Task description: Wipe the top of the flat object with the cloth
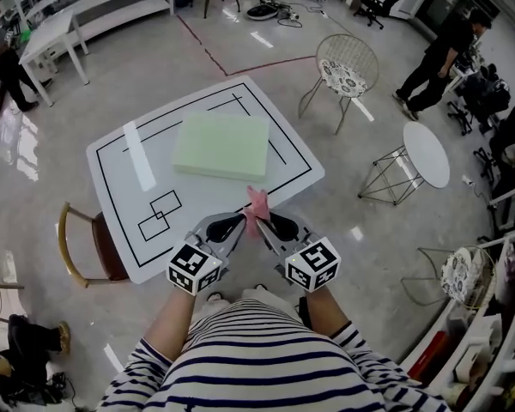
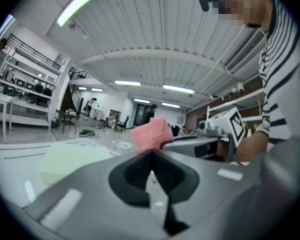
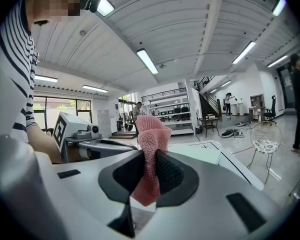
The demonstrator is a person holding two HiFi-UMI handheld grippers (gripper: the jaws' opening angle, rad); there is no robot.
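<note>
pink cloth (image 3: 152, 129) pinched in right tool (image 3: 149, 156), left tool (image 2: 151, 155) pressed together beside it

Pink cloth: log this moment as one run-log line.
cloth: pink, pinched in right claw | left claw: shut, beside cloth | green slab: on table, apart from cloth | wipe: not started

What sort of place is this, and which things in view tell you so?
Probably a large lab or workshop hall: equipment shelving, ceiling strip lights, and a white table marked with black outlines.
</note>
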